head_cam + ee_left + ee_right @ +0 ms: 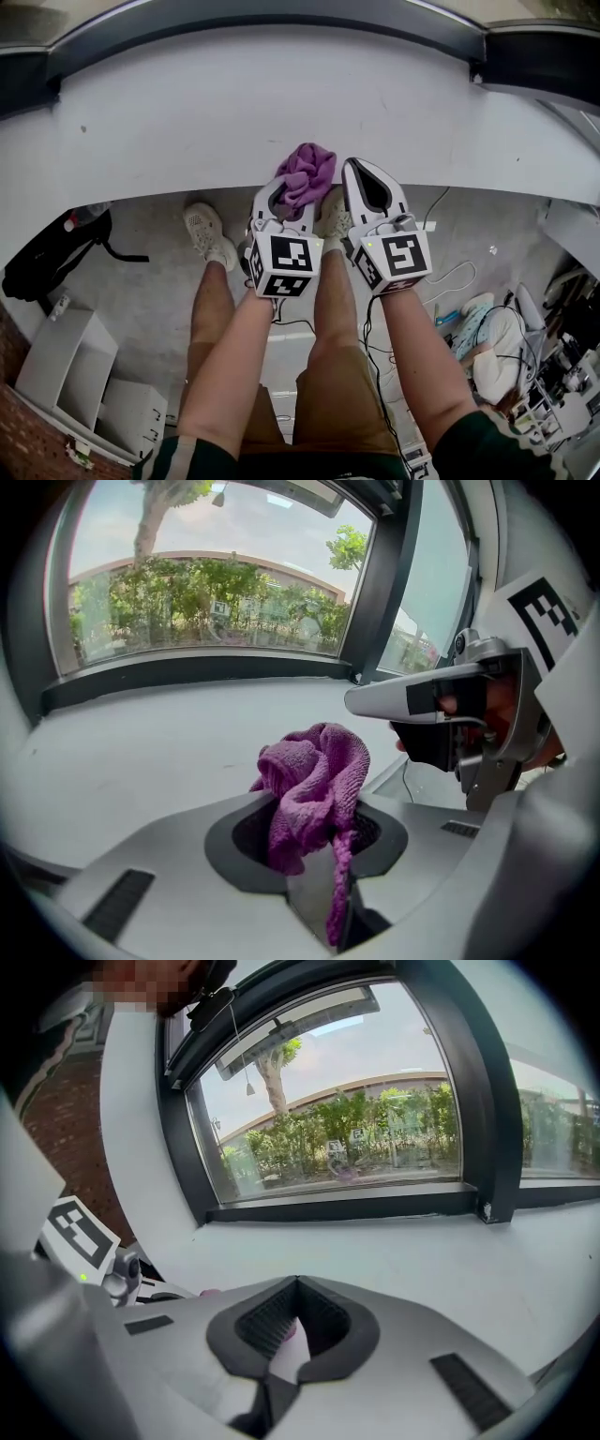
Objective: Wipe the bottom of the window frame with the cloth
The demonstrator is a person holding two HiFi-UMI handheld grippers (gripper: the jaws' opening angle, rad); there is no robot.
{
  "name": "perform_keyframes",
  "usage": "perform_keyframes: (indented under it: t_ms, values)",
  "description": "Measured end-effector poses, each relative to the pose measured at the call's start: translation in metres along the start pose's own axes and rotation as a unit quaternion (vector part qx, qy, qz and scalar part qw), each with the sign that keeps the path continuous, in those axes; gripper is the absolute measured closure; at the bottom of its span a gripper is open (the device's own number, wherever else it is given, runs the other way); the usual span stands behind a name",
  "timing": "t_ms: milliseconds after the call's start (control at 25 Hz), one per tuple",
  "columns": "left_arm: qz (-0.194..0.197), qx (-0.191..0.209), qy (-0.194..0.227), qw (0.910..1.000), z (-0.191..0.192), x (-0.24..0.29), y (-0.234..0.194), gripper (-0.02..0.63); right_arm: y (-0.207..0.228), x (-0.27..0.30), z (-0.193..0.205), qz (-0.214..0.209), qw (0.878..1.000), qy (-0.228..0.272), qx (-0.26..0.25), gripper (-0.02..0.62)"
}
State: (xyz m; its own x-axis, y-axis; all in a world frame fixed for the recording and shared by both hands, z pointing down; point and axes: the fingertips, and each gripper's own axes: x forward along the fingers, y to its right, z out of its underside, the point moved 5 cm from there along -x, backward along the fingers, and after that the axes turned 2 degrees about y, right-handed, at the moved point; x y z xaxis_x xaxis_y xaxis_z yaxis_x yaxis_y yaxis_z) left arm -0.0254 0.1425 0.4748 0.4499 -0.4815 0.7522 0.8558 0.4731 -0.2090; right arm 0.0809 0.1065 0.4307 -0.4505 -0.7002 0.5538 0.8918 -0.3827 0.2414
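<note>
The left gripper (pixel 317 808) pinches the purple cloth (pixel 314 771) between its jaws, which stand a little apart around the bunched fabric. Most of the cloth bulges up and forward past the jaw tips, and one thin strand trails back down between them. In the head view the cloth (pixel 306 174) sits over the near edge of the white sill (pixel 169 122), well apart from the dark bottom of the window frame (pixel 281 28). It may be resting on the sill, but the angle does not settle that. The right gripper (pixel 296 1283) is just beside the left one, its jaws pressed together at the tips with nothing clamped between them.
</note>
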Motion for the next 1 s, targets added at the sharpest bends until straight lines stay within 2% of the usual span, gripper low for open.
perform_keyframes:
  t_ms: [440,760,1000]
  values:
    - [-0.008,-0.018,0.001,0.9998,0.014,-0.023,-0.04,0.485,-0.056,0.022,-0.005,-0.036,0.999,-0.011,-0.017,0.581]
    - [-0.028,-0.036,0.001,0.9989,0.026,-0.044,-0.074,0.485,-0.089,0.038,-0.003,-0.056,0.998,-0.018,-0.026,0.581]
    - [-0.045,-0.065,-0.001,0.9969,0.036,-0.061,-0.105,0.485,-0.119,0.054,-0.004,-0.068,0.997,-0.02,-0.024,0.581]
